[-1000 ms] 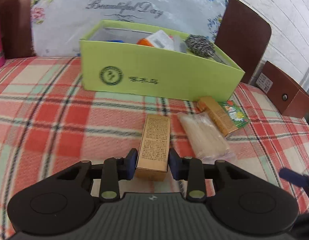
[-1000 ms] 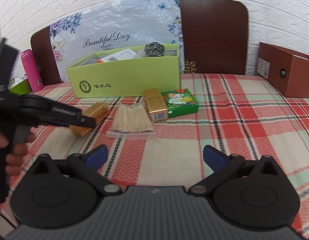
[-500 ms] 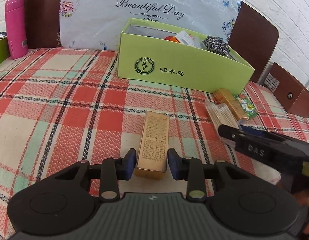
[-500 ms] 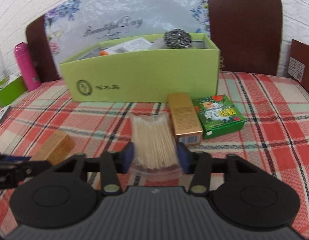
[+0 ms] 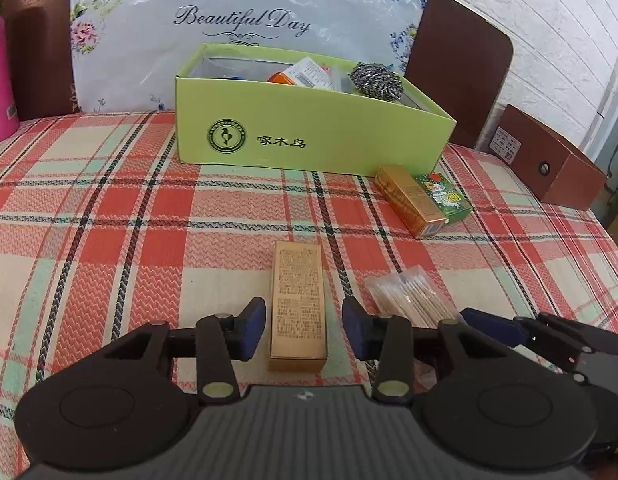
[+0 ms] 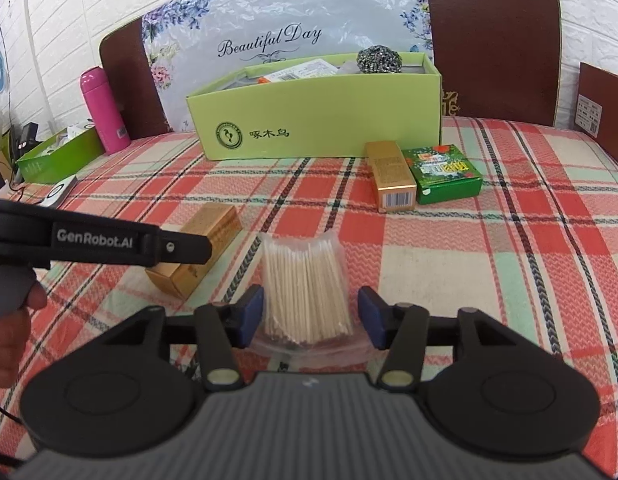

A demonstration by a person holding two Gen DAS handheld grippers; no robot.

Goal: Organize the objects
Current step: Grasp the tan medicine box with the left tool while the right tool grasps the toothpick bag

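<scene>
A gold carton (image 5: pixel 298 304) lies on the plaid tablecloth between the fingers of my left gripper (image 5: pixel 303 328), which is open with a gap on each side. It also shows in the right wrist view (image 6: pixel 197 250). A clear bag of cotton swabs (image 6: pixel 307 286) lies between the fingers of my right gripper (image 6: pixel 310 316), which is open around it; the bag also shows in the left wrist view (image 5: pixel 411 296). The green open box (image 5: pixel 309 136) with several items inside stands behind.
A second gold carton (image 6: pixel 391 176) and a green packet (image 6: pixel 443 174) lie in front of the green box (image 6: pixel 317 128). A pink bottle (image 6: pixel 103 110) and a green tray (image 6: pixel 57 156) stand at the far left. A brown box (image 5: pixel 549 164) sits at the right.
My left gripper has opened off the gold carton, which now lies on the cloth. My right gripper has opened wider around the swab bag, which lies slightly nearer.
</scene>
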